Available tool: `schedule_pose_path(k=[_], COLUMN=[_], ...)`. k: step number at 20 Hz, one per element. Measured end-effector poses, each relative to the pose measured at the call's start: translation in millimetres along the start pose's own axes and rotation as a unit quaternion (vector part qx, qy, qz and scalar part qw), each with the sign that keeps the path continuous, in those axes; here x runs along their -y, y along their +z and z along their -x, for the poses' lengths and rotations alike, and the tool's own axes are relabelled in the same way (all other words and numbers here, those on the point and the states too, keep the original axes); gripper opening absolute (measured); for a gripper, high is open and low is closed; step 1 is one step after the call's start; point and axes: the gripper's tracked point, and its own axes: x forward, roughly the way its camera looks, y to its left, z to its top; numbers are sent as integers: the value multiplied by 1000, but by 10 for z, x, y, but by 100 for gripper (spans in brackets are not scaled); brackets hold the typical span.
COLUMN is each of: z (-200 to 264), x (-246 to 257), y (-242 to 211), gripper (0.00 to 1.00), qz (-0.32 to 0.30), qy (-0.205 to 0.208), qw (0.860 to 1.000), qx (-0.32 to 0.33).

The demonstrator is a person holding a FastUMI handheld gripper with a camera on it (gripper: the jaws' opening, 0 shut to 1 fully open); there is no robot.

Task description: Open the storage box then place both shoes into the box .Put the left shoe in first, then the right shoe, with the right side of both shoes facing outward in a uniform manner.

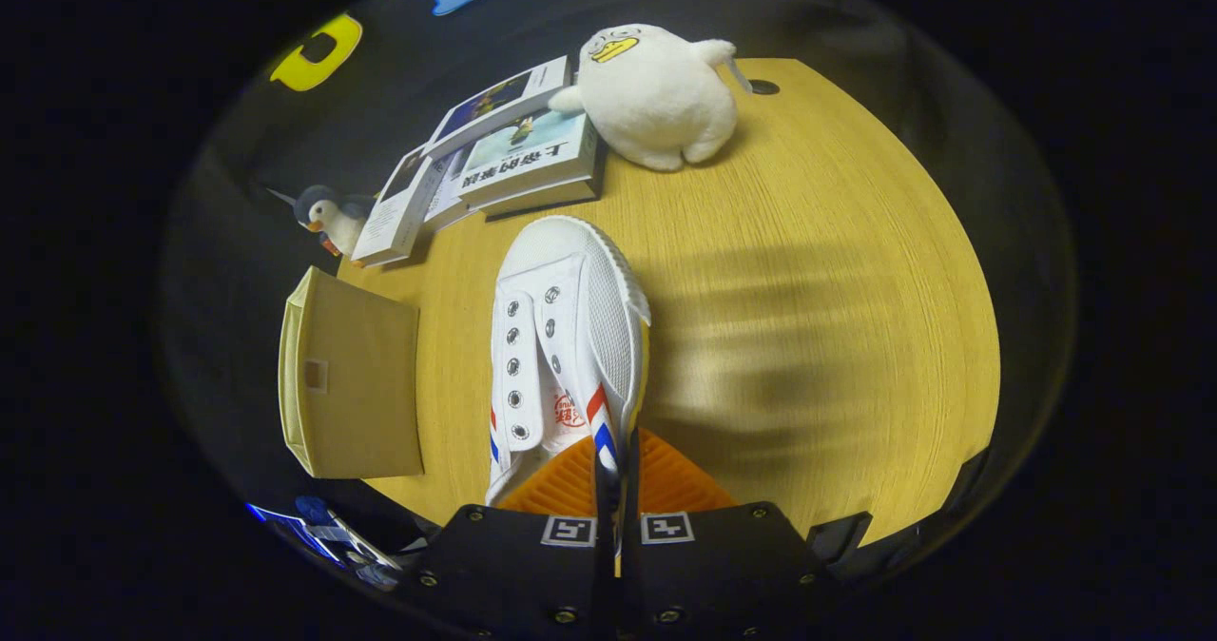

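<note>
gripper (616, 475) clamped on white shoe (561, 337) collar, lifted over table (808, 270) | storage box (350, 384) left, looks unopened | no shoe boxed yet

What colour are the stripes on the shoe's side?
Red and blue, on the white shoe gripped in the tongs; gripper view shows them best.

The gripper (618, 484) fingers cover the heel end of the white shoe (561, 337). The stacked books (513, 161) hide part of the penguin toy (328, 218). The storage box (347, 384) interior is not visible.
</note>
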Motion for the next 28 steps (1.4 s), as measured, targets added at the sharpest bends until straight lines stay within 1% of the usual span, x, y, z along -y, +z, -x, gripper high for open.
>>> schedule_pose_path(k=[3,8,13,23,28], z=[136,295,408,319,187], x=[-296,-776,-1326,-2234,-2618], y=[63,146,189,232,195], gripper=[3,3,3,3,3], qz=[18,59,90,174,197], qy=[16,28,59,85,94], qw=[1000,998,994,981,975], qx=[-3,-3,-9,-25,-38])
